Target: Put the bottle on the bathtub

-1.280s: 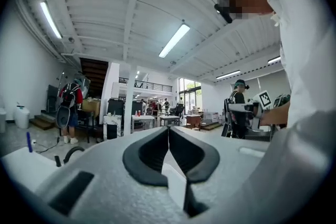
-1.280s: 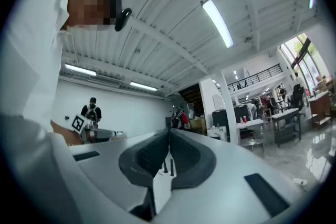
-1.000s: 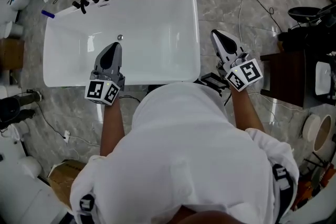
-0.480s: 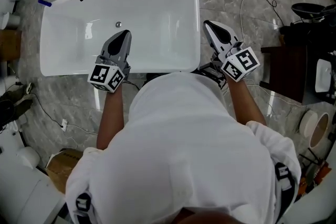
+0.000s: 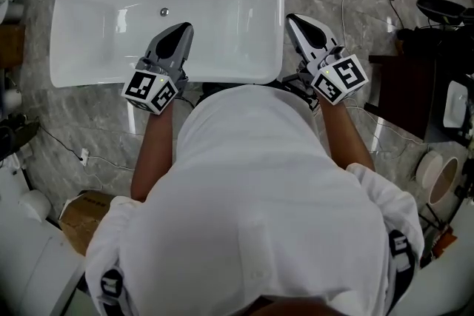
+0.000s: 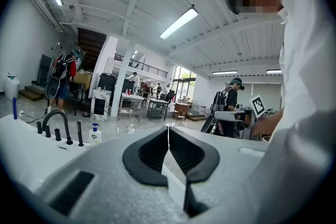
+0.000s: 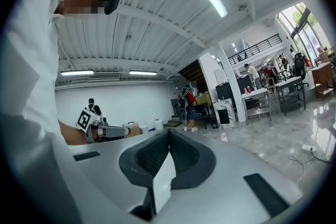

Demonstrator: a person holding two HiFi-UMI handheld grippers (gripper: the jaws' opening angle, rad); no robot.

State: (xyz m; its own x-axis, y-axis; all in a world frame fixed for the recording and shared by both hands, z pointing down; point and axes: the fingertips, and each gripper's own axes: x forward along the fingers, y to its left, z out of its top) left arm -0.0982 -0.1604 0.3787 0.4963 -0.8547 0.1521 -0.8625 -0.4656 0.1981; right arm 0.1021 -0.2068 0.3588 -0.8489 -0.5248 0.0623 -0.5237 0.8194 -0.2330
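Bathtub (image 5: pixel 279 11) slid up-frame; left gripper (image 5: pixel 183 29) and right gripper (image 5: pixel 293 19) pressed together, empty (only left gripper view shows bottle (image 6: pixel 95 134) whole, well beyond its tips).

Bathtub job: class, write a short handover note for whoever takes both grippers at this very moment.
Left gripper: shut, empty, over the near part of the bathtub.
Right gripper: shut, empty, beside the tub's right rim.
Bottles: a pump bottle stands at the far rim next to the black faucet; a smaller bottle stands further along that end.
Done: apparently the placing, since neither gripper holds a bottle.
Left: probably nothing; no other bottle is in view.
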